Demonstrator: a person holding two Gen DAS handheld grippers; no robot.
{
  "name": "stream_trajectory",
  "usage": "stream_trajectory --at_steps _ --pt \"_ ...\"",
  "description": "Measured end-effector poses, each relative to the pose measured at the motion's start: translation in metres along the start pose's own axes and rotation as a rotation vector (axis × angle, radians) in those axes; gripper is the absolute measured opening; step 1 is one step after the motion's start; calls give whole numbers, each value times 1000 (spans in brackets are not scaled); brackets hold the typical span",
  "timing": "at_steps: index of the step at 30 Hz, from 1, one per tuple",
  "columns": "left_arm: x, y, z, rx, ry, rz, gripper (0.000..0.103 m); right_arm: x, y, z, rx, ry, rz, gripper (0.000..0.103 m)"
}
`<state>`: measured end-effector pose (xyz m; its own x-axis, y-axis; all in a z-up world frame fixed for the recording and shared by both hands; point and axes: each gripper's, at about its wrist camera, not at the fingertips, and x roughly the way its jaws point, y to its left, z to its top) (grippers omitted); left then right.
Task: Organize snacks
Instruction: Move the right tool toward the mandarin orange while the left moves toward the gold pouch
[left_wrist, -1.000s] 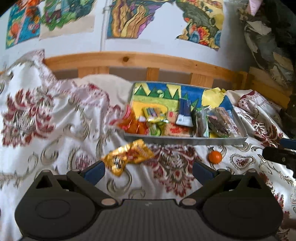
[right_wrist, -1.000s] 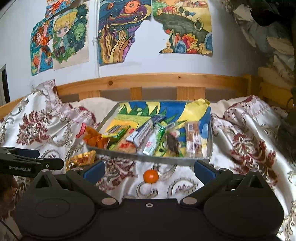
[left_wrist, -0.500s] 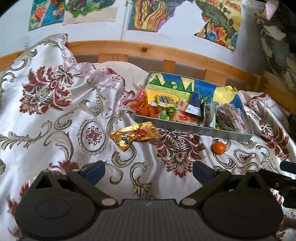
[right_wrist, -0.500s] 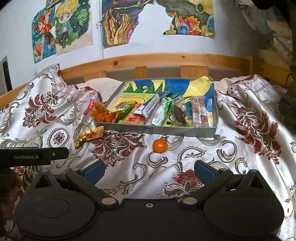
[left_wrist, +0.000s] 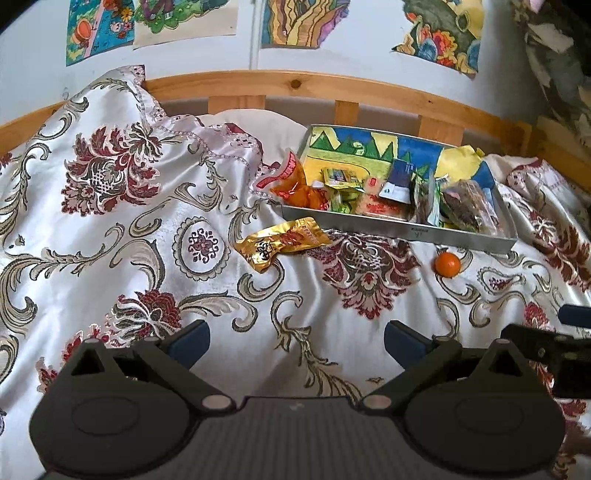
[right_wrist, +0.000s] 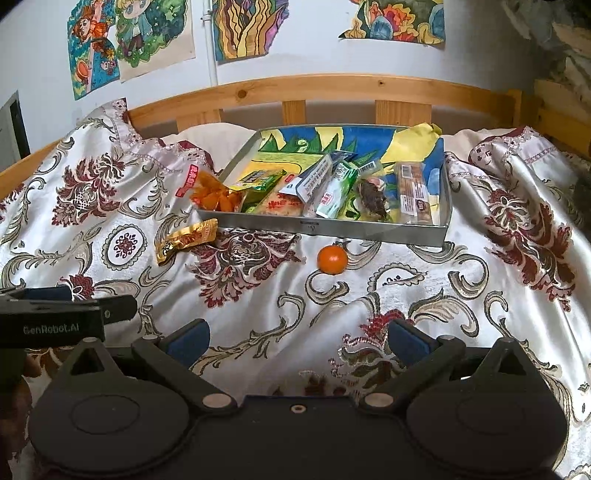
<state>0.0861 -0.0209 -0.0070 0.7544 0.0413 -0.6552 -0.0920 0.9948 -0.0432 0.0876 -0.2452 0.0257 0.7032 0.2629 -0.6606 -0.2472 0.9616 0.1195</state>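
A metal tray (left_wrist: 399, 229) (right_wrist: 369, 232) with a colourful lining holds several snack packets and rests on the patterned bedspread. A gold snack packet (left_wrist: 280, 243) (right_wrist: 186, 240) lies on the spread just left of the tray's front. A small orange fruit (left_wrist: 447, 264) (right_wrist: 332, 259) lies in front of the tray. An orange-red packet (left_wrist: 295, 186) (right_wrist: 212, 194) hangs over the tray's left end. My left gripper (left_wrist: 297, 341) and right gripper (right_wrist: 297, 339) are both open and empty, well short of the snacks.
A wooden bed rail (left_wrist: 332, 88) (right_wrist: 332, 88) and a wall with drawings stand behind the tray. The bedspread (left_wrist: 110, 221) rises in folds at the left. The other gripper shows at the right edge of the left wrist view and the left edge of the right wrist view.
Both grippers have pulled back and risen, so the tray, gold packet and orange fruit look farther off. Nothing was taken hold of.
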Motion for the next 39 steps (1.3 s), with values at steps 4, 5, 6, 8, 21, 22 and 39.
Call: stream_trajectory --at_steps 4,5,6,8,21,22,39 --pt "2 -1 0 8 14 7 102 -1 1 0 -8 -5 8 102" --pt "4 -1 1 9 18 8 102 -1 2 0 -11 -4 9 102" --pt "5 0 2 10 21 7 102 -1 2 0 -15 -2 10 102" --pt "7 -1 3 15 25 8 102 0 4 0 -22 4 14 102" --pt "16 11 7 28 40 31 102 8 8 1 -38 27 20 102" --pt "17 12 9 30 38 29 102 8 8 0 -40 29 20 102" --pt "34 13 28 99 42 7 102 24 4 8 3 38 38 102"
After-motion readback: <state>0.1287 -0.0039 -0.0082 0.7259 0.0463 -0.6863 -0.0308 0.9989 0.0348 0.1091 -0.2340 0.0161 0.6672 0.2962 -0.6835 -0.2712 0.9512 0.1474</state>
